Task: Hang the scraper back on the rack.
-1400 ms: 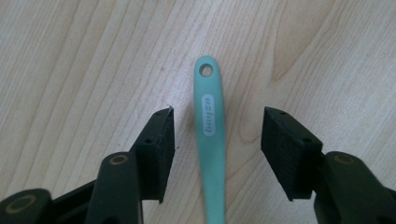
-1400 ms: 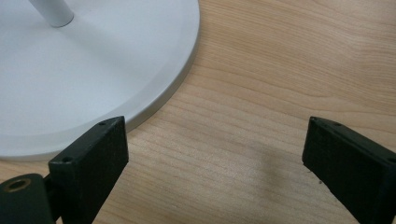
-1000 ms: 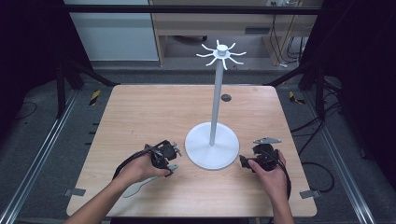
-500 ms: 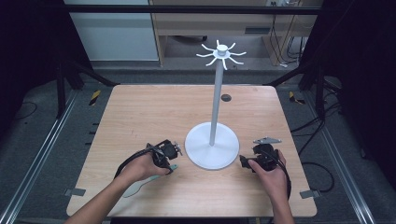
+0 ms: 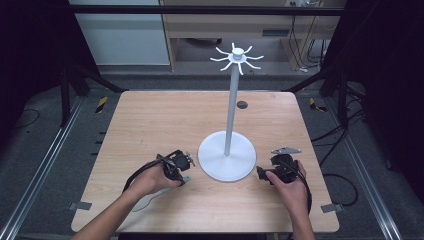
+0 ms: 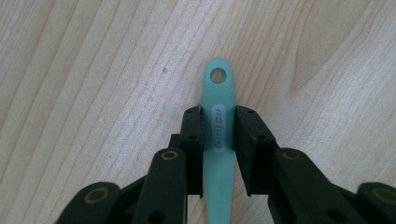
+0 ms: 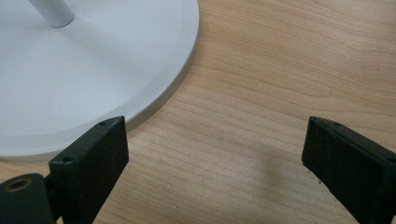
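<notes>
Pinching a teal handle at the near left of the wooden surface [image 5: 150, 120].

The left gripper [image 6: 218, 133] has just been closing its 2 jaws, and both pads now sit against the sides of the teal handle [image 6: 218, 116], which lies flat on the wood with its holed end pointing away past the jaw tips; in the high view this gripper [image 5: 182, 167] lies just left of the white stand [image 5: 227, 160], the handle's far end showing under the hand as a pale shape [image 5: 145, 201]; the right gripper [image 7: 215, 158] rests with its jaws spread wide over bare wood, just beside the stand's round base [image 7: 93, 70], pinching nothing.
</notes>
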Tool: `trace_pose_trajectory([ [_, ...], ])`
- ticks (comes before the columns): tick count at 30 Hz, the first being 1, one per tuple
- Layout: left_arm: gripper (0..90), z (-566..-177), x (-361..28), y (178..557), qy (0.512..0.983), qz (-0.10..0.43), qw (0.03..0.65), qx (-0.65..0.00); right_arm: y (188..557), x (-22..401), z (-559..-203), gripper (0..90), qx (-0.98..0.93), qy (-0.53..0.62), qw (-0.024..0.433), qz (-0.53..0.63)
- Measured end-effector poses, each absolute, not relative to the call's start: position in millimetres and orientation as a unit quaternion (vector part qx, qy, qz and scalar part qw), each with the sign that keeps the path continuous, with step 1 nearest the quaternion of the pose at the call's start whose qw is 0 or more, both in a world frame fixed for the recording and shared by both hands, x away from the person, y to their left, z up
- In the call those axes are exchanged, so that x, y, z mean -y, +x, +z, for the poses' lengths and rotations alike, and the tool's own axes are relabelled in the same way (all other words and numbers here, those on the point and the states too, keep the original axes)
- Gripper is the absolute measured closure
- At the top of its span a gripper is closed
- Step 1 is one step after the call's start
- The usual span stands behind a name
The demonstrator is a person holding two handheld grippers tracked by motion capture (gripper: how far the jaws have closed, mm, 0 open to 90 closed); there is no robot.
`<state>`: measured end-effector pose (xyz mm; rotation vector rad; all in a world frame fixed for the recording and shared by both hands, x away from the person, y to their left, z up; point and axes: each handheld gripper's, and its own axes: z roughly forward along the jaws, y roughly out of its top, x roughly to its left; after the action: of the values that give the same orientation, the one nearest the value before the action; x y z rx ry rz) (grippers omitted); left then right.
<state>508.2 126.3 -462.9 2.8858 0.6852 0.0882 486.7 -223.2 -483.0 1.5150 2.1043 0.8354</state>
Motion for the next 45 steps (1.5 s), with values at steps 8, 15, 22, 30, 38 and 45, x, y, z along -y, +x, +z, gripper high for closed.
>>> trace_pose_trajectory([
  [8,73.7,-450,-138,503,0.961,0.046,0.133,-0.238,487,223,-483,7.5,-0.756,0.544,0.207,0.299],
  [15,73.7,-425,-156,494,0.948,0.077,0.188,-0.247,487,222,-484,7.5,-0.757,0.545,0.207,0.296],
  [22,73.9,-401,-170,484,0.931,0.107,0.241,-0.252,487,223,-484,7.5,-0.758,0.544,0.207,0.293],
  [30,73.9,-368,-178,477,0.906,0.143,0.299,-0.263,487,223,-484,7.5,-0.758,0.544,0.208,0.293],
  [38,73.9,-346,-178,478,0.886,0.170,0.341,-0.266,487,224,-484,7.5,-0.756,0.546,0.209,0.296],
  [45,73.9,-326,-172,478,0.876,0.186,0.361,-0.259,487,224,-484,7.6,-0.755,0.546,0.210,0.296],
])
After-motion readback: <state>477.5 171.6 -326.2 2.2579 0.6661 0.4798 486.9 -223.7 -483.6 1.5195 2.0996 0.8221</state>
